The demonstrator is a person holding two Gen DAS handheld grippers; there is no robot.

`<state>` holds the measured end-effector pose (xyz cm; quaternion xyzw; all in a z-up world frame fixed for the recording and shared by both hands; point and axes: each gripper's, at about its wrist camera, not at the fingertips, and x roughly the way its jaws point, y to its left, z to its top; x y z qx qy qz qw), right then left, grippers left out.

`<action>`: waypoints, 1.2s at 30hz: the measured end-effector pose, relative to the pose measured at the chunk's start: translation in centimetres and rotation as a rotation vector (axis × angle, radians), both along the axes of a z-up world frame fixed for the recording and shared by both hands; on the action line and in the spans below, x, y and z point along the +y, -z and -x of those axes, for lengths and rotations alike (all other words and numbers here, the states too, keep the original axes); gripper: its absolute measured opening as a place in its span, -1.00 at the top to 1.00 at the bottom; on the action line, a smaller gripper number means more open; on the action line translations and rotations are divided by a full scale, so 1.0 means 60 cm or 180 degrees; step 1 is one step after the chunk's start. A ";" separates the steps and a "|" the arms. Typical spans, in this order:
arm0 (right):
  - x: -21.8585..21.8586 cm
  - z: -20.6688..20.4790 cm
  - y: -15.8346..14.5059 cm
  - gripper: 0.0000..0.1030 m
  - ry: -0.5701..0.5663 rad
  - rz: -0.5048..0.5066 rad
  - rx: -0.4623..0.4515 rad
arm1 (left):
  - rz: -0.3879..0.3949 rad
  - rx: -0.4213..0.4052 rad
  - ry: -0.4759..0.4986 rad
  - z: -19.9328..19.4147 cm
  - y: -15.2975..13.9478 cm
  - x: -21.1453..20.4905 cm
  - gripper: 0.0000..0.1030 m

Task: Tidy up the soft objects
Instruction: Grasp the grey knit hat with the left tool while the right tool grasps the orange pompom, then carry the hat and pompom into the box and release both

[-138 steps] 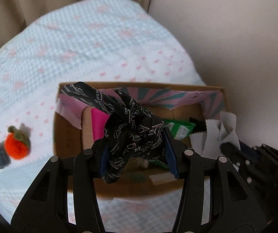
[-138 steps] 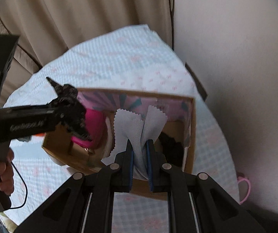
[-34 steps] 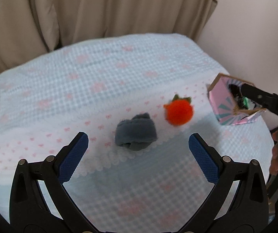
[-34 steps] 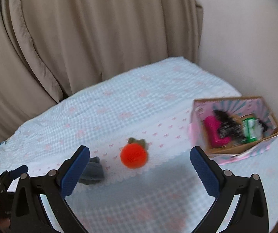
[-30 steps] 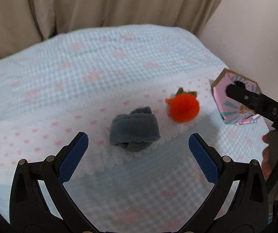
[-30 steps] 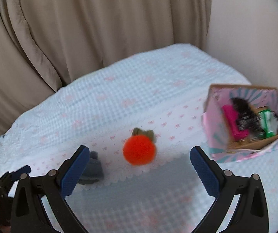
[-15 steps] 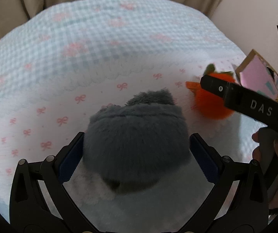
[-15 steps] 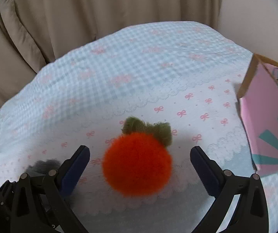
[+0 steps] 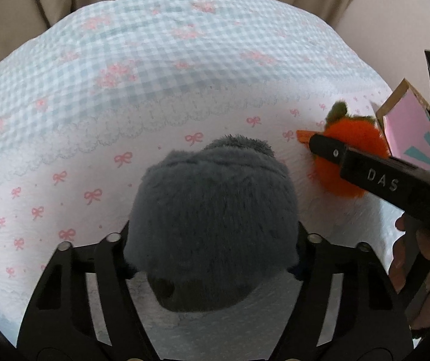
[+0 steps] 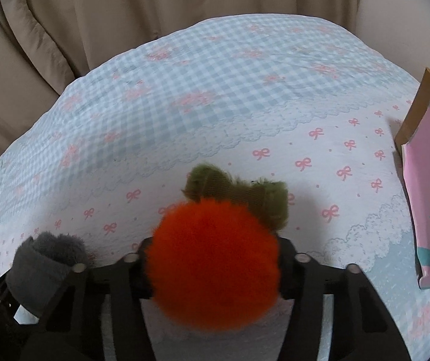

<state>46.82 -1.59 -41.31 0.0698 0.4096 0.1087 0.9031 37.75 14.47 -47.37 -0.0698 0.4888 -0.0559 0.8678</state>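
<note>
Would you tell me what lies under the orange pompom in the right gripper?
Bow-printed bedspread shows all around the orange pompom; right gripper has closed onto it. The fluff covers the pads and the cloth directly beneath.

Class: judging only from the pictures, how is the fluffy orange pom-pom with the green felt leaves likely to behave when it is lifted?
The fluffy orange pom-pom with green felt leaves probably squashes easily: its fur bulges past the right gripper, whose jaws have just been closing. It looks light for its size. Being round, it might roll if dropped on the gingham bedspread.
</note>
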 end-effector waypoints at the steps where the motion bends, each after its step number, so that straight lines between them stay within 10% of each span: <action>1: 0.000 0.000 0.000 0.15 -0.0006 -0.0002 0.0004 | 0.0006 -0.0004 -0.0008 0.000 -0.002 0.001 -0.22; 15: -0.015 0.046 -0.076 0.29 -0.0001 -0.0050 -0.0137 | 0.0076 -0.0145 -0.0001 0.031 -0.112 0.008 -0.14; 36: -0.174 0.274 -0.418 0.29 0.0142 -0.0267 -0.0790 | 0.0098 -0.0499 0.0213 0.118 -0.459 -0.121 -0.14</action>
